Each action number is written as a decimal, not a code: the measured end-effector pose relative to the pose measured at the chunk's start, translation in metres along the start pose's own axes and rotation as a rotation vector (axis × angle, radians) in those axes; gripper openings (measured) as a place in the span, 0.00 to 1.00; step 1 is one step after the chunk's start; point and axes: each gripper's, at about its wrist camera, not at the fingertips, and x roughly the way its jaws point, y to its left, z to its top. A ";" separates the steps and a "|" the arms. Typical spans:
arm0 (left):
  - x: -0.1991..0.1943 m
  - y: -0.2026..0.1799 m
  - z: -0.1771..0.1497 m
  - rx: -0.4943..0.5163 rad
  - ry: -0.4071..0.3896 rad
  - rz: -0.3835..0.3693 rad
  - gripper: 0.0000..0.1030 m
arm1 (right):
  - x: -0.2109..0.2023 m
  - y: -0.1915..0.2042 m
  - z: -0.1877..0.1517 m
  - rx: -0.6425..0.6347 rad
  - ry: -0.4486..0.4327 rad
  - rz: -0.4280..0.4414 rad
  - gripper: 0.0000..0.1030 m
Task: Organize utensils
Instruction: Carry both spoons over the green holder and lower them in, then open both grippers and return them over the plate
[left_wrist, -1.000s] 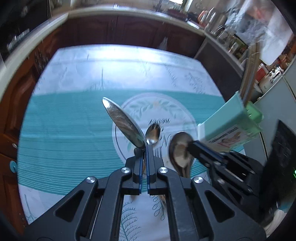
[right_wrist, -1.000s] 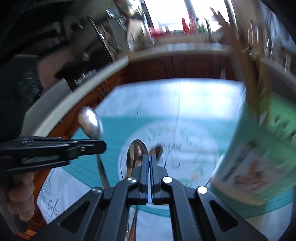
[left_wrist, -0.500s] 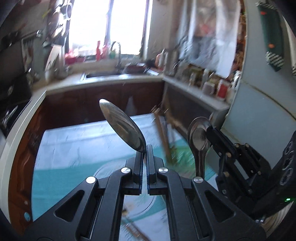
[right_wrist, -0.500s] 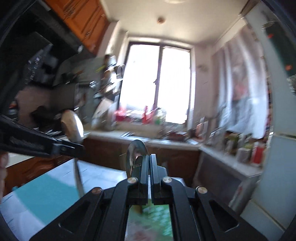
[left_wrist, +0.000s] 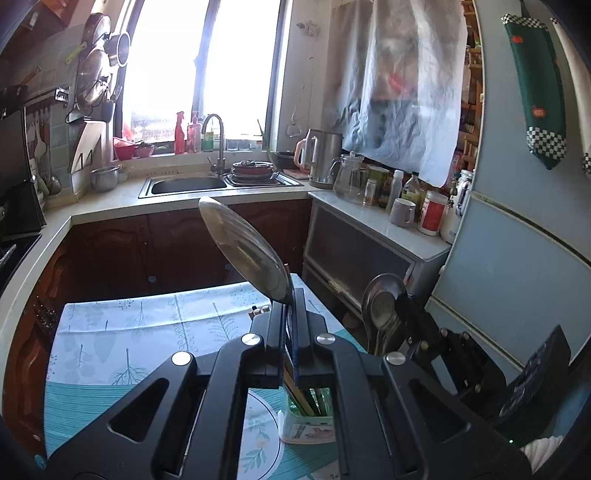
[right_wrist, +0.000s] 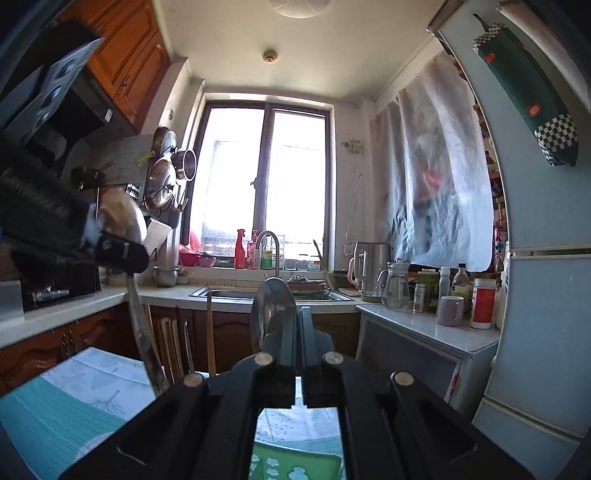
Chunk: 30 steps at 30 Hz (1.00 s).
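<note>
Left hand-held gripper (left_wrist: 290, 306) clamped on a large metal spoon (left_wrist: 245, 251), bowl tilted up and to the left, raised above the desk (left_wrist: 122, 332) with its leaf-printed teal cloth. Right hand-held gripper (right_wrist: 298, 325) pinched shut on a second spoon (right_wrist: 273, 310), bowl upright, just beside the left one. Directly below both, a pale green utensil holder (left_wrist: 308, 424) standing on the cloth, chopsticks inside. Behind, a sink (left_wrist: 188, 184) under the bright window, and a kettle (left_wrist: 323, 158) on the counter.
</note>
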 end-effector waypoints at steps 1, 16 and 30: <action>0.005 0.001 -0.002 0.000 0.007 0.007 0.01 | 0.001 0.002 -0.004 -0.013 -0.004 -0.001 0.01; 0.055 0.021 -0.067 0.015 0.088 -0.005 0.01 | 0.001 0.030 -0.044 -0.175 -0.012 0.042 0.01; 0.052 0.029 -0.104 -0.029 0.203 -0.052 0.06 | -0.011 0.034 -0.050 -0.133 0.201 0.282 0.09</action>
